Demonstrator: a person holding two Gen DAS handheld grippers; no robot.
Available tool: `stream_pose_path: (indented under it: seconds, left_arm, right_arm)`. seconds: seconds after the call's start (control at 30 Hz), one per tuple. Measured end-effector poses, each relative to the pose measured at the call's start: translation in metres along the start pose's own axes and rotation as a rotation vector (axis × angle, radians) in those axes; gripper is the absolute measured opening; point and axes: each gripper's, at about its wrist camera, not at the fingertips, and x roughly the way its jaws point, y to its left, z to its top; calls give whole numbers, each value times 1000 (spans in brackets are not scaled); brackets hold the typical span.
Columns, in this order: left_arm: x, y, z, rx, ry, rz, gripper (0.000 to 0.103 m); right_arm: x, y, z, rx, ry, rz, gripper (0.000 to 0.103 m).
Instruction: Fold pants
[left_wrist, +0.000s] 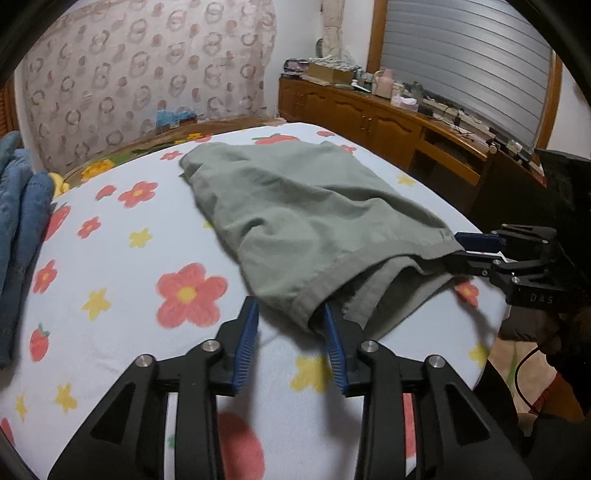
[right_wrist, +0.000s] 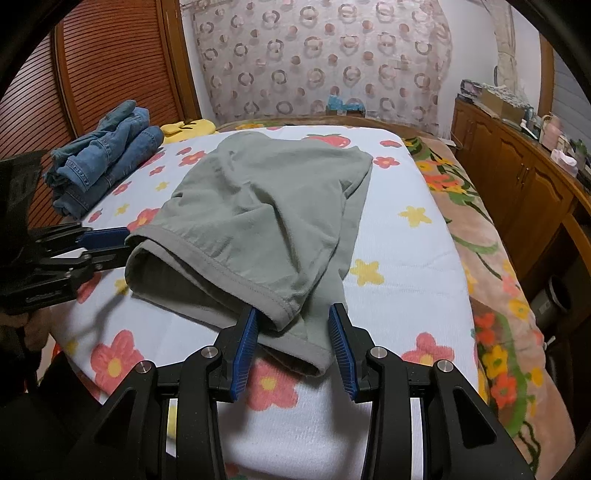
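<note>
Green crumpled pants (left_wrist: 295, 218) on flowered sheet (left_wrist: 122, 266)

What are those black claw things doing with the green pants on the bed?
A person is folding the green pants on the flowery bed cover, using a claw tool in each hand. The left gripper and the right gripper each sit at a near corner of the hem, jaws apart around the cloth and not squeezing it. The pants look doubled over already. A stack of folded jeans waits at the far corner.
</note>
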Motion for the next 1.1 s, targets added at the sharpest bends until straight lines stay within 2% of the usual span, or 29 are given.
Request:
stream_pose_path:
  seconds: [0.13, 0.2, 0.23, 0.3, 0.47, 0.6, 0.77, 0.87, 0.93, 0.97, 1.03, 1.1]
  left_arm:
    - [4, -3, 0, 12, 10, -2, 8]
    - [-4, -5, -2, 22, -11, -4, 4]
    - [-10, -6, -3, 22, -24, -6, 3]
    - [-24, -9, -5, 31, -50, -6, 3]
    - [-47, -13, -11, 40, -66, -13, 3]
    - [-40, -14, -20, 31, -29, -17, 3]
    - [-31, -15, -21, 13, 1, 6, 4]
    - [-32, -15, -21, 10, 3, 6, 12]
    - [-34, -15, -22, 7, 2, 3, 27]
    - [-36, -16, -23, 5, -1, 4, 30]
    - [-37, -17, -25, 8, 0, -7, 45]
    - [-38, -22, -25, 13, -1, -34, 46]
  right_arm:
    - [1, -1, 0, 9, -12, 18, 41]
    - [1, -1, 0, 14, -18, 24, 26]
    - [1, -2, 0, 19, -24, 28, 17]
    - [-2, -1, 0, 23, -43, 40, 11]
    - [-9, 4, 1, 10, -77, 36, 7]
    - [-15, 7, 0, -4, -99, 20, 6]
    - [-9, 8, -6, -9, -74, 16, 6]
    - [-5, 8, -6, -5, -65, 14, 6]
    - [-4, 7, -3, 0, -61, 16, 6]
    - [-4, 7, -3, 0, -60, 16, 6]
    - [-3, 6, -1, 1, -57, 15, 6]
    - [-3, 5, -1, 3, -53, 14, 6]
